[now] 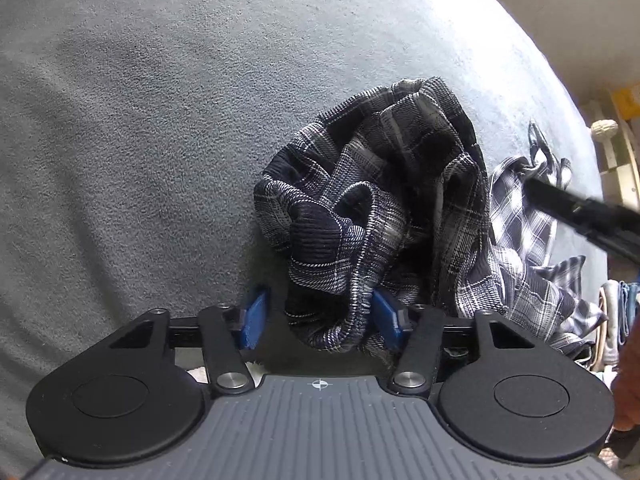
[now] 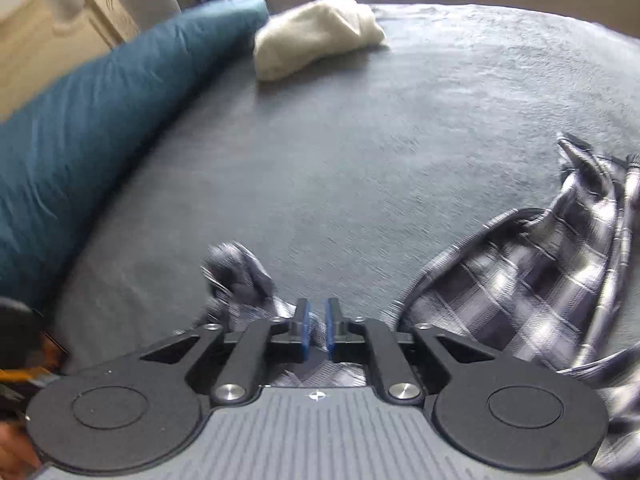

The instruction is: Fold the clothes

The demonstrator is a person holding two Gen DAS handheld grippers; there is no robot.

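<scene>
Grey blanket (image 1: 160,120) covers the bed on which both claws work, with a blue pillow (image 2: 100,120) and a cream towel (image 2: 316,36) far ahead of the right claw. A crumpled plaid garment (image 1: 380,200) lies directly ahead of the left claw (image 1: 320,318), its bunched hem reaching back between the blue pads (image 1: 253,316); the right-hand pad touches cloth, the left-hand one stands clear, so the jaws are apart and not yet clamped. The right claw (image 2: 316,330) has its pads nearly together with a thin fold of the same plaid between them, apparently pinched. From there the cloth trails to its right and ahead. The heap's long axis runs away from the left claw, which sits nearer the bulk, so spreading likely depends on it closing on the hem.
</scene>
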